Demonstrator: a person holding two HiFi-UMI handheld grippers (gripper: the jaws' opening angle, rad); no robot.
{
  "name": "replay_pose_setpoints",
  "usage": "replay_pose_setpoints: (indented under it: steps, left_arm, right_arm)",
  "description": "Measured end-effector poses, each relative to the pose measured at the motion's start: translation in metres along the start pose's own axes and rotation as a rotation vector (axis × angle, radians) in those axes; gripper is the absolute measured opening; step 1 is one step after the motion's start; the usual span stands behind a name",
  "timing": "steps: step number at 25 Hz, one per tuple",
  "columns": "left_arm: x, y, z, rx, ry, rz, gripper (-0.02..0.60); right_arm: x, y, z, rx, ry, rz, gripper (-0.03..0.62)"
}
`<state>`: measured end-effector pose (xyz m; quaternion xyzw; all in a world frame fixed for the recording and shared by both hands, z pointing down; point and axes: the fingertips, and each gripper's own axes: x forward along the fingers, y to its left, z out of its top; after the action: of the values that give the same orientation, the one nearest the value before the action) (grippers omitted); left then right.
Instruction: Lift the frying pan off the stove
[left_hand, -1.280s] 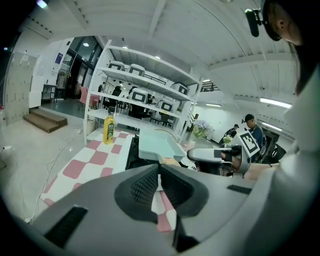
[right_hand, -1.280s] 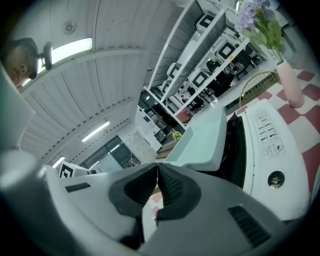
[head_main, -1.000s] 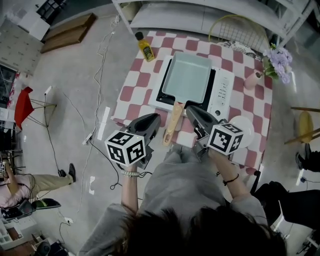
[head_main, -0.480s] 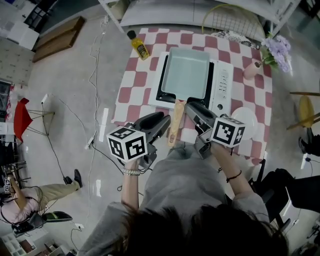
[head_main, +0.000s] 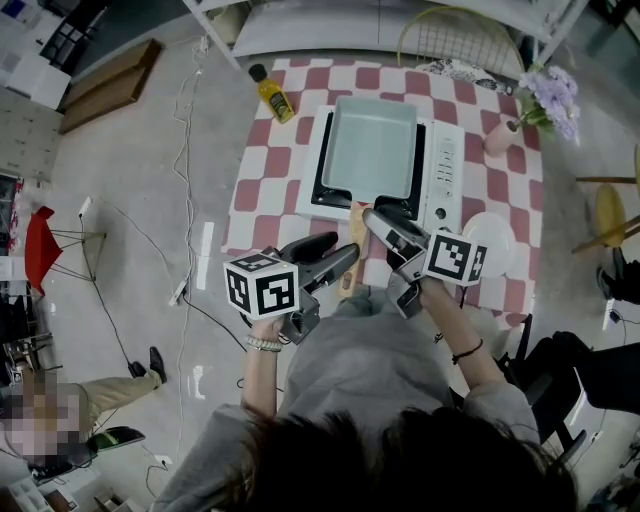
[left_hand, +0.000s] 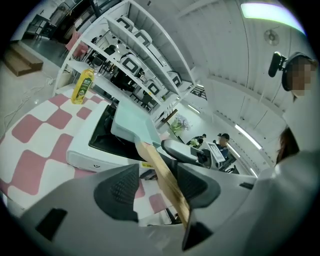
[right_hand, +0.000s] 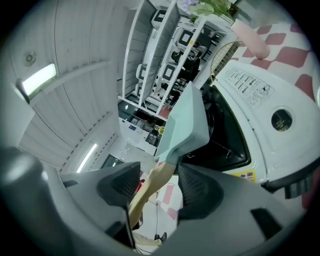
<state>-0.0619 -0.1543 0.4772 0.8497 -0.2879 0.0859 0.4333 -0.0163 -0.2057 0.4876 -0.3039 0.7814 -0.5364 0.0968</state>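
Head view: pan, pale green and rectangular, sits flat on the white stove, on the table with the red-and-white checked cloth. Its wooden handle points back toward me, past the stove's front edge. I have the left claw coming at the handle from the left and the right claw from the right, both low over the near table edge, tips just beside the handle. A yellow bottle stands at the far left corner of the cloth, and a pink vase with flowers at the far right. Left gripper view: the jaws are opening and stand wide. The handle runs up between them, lying closer to the right-hand pad. I cannot tell whether it brushes that pad, but neither pad presses on it. Pan and stove show beyond, pan down on the black cooktop. Right gripper view: the jaws are opening here too, and wide. The handle passes between the two pads with a gap on each side, nothing gripped. The pan body shows above the jaws, resting on the stove, with the control panel to the right.
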Motion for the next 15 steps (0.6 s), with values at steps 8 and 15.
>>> replay_pose_setpoints:
  steps: [8, 15]
  left_arm:
    - [0.006, -0.002, -0.009, -0.069, 0.048, -0.073, 0.256]
    - [0.012, -0.008, -0.017, -0.128, 0.091, -0.156, 0.261]
  right_arm:
    - [0.009, -0.004, -0.006, 0.095, 0.024, 0.028, 0.261]
    - [0.016, -0.014, -0.012, 0.116, 0.077, 0.009, 0.267]
